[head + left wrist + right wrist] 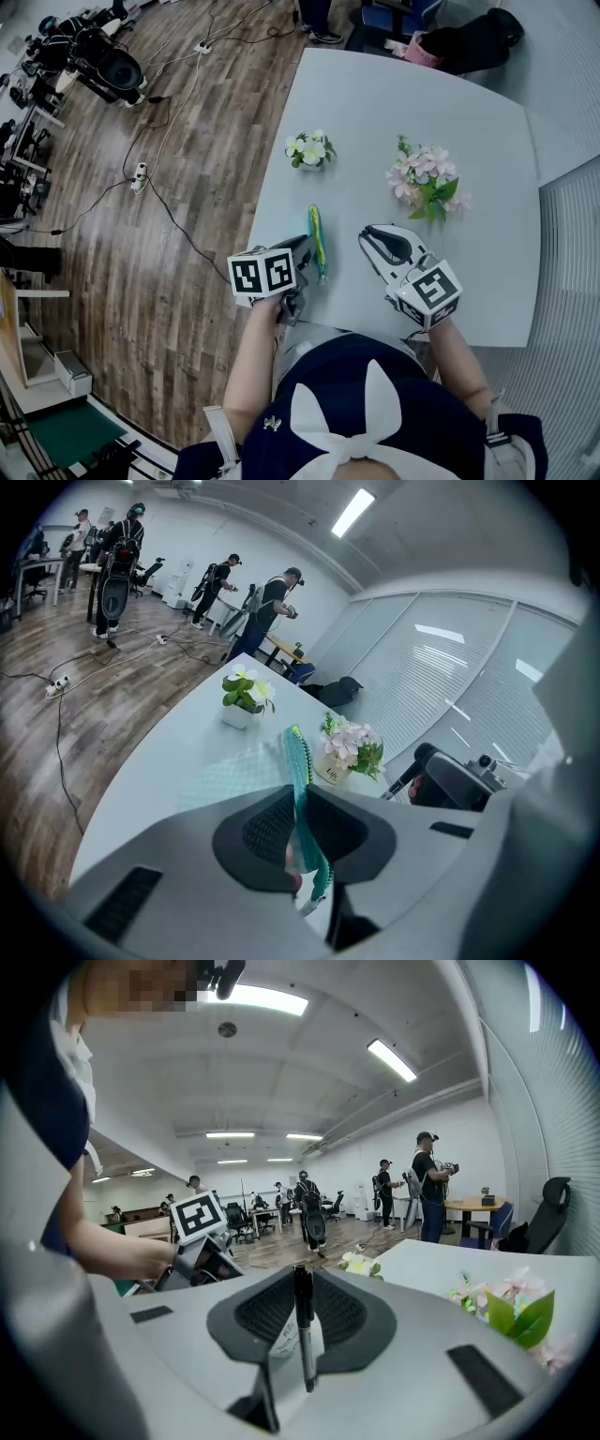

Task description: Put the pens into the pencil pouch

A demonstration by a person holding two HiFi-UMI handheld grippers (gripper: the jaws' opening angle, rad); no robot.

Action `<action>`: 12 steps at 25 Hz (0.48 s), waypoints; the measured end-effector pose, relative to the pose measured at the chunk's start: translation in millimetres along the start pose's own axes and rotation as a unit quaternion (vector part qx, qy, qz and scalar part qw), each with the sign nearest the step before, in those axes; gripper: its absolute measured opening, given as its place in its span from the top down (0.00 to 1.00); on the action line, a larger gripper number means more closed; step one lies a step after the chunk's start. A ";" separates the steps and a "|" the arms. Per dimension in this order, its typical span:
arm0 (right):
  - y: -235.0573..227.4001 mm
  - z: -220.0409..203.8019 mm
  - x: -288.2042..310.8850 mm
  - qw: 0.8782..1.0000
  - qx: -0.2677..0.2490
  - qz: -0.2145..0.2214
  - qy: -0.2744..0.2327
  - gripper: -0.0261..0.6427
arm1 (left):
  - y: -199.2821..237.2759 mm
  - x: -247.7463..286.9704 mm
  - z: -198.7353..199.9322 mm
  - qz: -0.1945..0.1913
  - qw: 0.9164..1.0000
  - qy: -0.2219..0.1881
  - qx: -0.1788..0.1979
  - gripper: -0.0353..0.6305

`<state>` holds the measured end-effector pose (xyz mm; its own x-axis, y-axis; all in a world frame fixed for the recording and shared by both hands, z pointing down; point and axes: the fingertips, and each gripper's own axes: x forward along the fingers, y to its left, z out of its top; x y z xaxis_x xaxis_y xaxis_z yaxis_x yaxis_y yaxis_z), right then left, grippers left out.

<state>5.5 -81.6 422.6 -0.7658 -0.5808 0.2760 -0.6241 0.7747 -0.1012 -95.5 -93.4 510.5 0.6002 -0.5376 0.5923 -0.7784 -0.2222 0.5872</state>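
Looks down on a pale table (469,122) in an open office. Pinches the teal pencil pouch (318,239) by its near edge in the left gripper (302,827), jaws narrow, probably to steady it. Just right of the pouch, clamps a black pen (304,1326) in the right gripper (302,1312), likely for dropping in.

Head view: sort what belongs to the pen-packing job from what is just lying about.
Job in hand:
teal mesh pencil pouch, clamped in the left gripper
black pen, clamped in the right gripper

Just lying about:
white flower pot
pink flower pot
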 end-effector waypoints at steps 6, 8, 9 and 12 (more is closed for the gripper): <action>4.2 27.2 0.6 0.999 -0.002 0.012 -0.041 0.86 | 1.0 0.9 -0.6 -0.002 1.000 0.000 -0.004 0.87; 5.0 33.8 1.6 0.999 0.003 0.011 -0.050 0.86 | 1.2 0.6 -0.6 -0.003 1.000 -0.001 -0.004 0.87; 5.2 36.5 2.0 0.999 0.006 0.010 -0.053 0.86 | 0.9 0.6 -0.7 -0.004 1.000 -0.001 -0.005 0.87; 5.7 42.7 3.9 0.998 0.010 0.014 -0.063 0.86 | -0.5 1.8 -1.1 -0.005 1.000 0.000 -0.005 0.87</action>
<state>-7.6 -90.0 382.3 -0.7951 -0.5877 0.1499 -0.6050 0.7861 -0.1270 -93.8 -93.4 511.8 0.6083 -0.5359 0.5855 -0.7702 -0.2204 0.5984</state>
